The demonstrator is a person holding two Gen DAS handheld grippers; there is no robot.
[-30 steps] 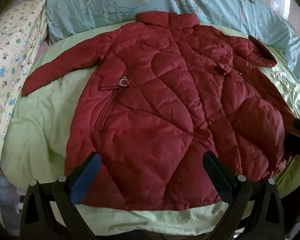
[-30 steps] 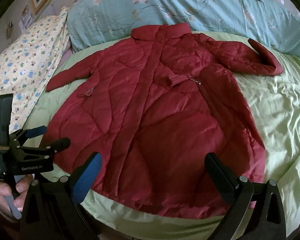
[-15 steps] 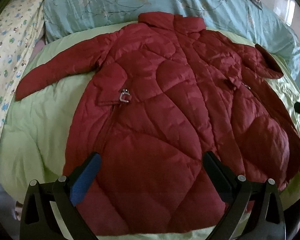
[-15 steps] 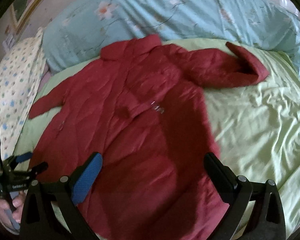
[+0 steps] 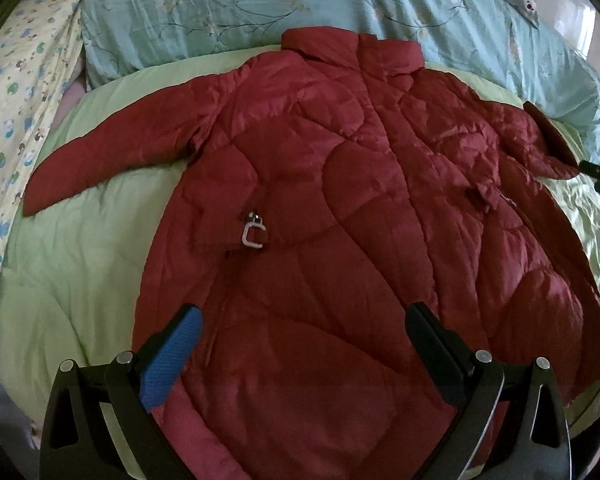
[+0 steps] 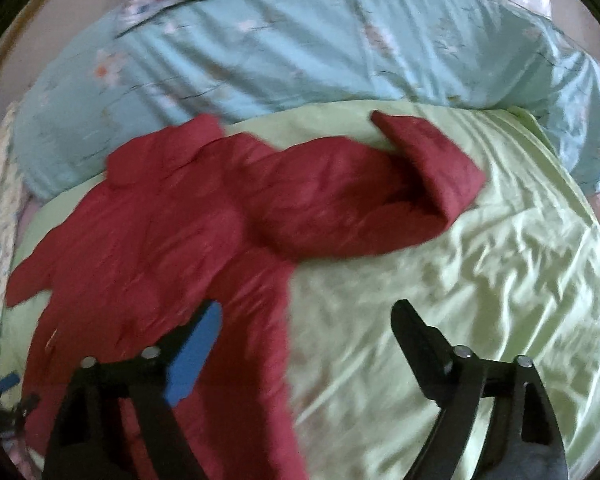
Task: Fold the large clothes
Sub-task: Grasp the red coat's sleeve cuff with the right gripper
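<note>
Red quilted coat (image 5: pixel 340 240) spread flat on the green bedcover (image 5: pixel 80 272), collar toward the pale blue quilt (image 5: pixel 220 4).

Left gripper (image 5: pixel 300 344) hangs over the coat's lower half, fingers wide apart and gripping nothing — the metal buckle (image 5: pixel 254 236) lies just ahead of its blue pad. Right gripper (image 6: pixel 306 336) has just been narrowing, its fingers apart and empty, the coat's edge by the blue finger, the folded sleeve (image 6: pixel 380 196) ahead.
</note>
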